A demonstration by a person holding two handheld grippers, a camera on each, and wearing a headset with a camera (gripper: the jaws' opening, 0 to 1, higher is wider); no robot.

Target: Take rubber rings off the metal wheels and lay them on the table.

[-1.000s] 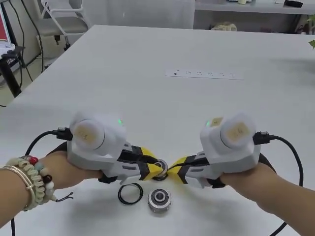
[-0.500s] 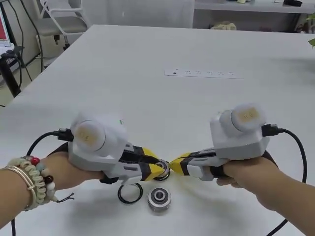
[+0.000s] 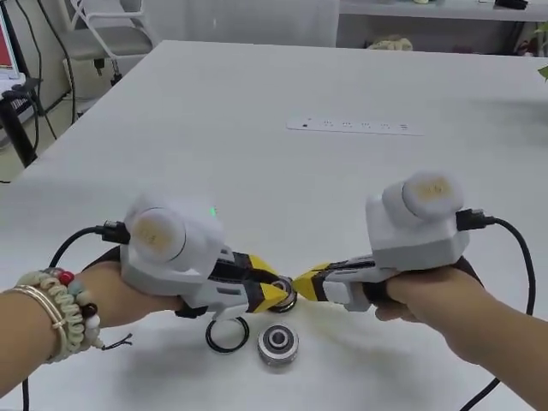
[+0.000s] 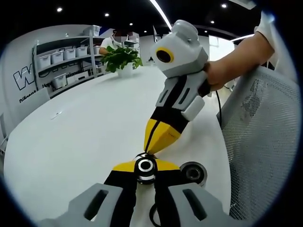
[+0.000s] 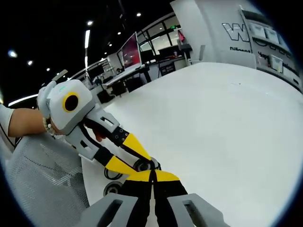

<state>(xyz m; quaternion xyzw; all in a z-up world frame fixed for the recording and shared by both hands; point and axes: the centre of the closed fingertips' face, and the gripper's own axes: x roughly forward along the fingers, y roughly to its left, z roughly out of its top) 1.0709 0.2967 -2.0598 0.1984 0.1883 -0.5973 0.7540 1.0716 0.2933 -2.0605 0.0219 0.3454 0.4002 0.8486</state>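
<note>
Nearest the person, a loose black rubber ring [image 3: 227, 336] lies flat on the white table [image 3: 257, 111]. Just right of it a second silver metal wheel [image 3: 278, 342] also lies flat, hub up. They sit close together but apart. In the left gripper view the table's near edge runs just past this wheel, with a grey mesh chair back [image 4: 260, 142] right beside it, so there is little room on that side.

Just above these, the left gripper [image 3: 276, 295] has its yellow jaws clamped on a small silver metal wheel [image 3: 285, 297], which is held off the table. The wheel has a dark band round its rim. Its flat face looks back along the left gripper's jaws, so its axle runs along them.

The right gripper [image 3: 301, 287] comes in from the opposite side with its jaws pressed together. Its tips are at the held wheel's rim, but I can't tell whether they pinch the rubber.

Beyond the grippers the tabletop is wide and bare, with plenty of free room ahead and to both sides. A flat white power strip [image 3: 355, 128] lies well away, mid-table.

In the room beyond there is a green potted plant [image 4: 120, 56] at the far end and storage shelves [image 4: 61, 56] along the wall.
</note>
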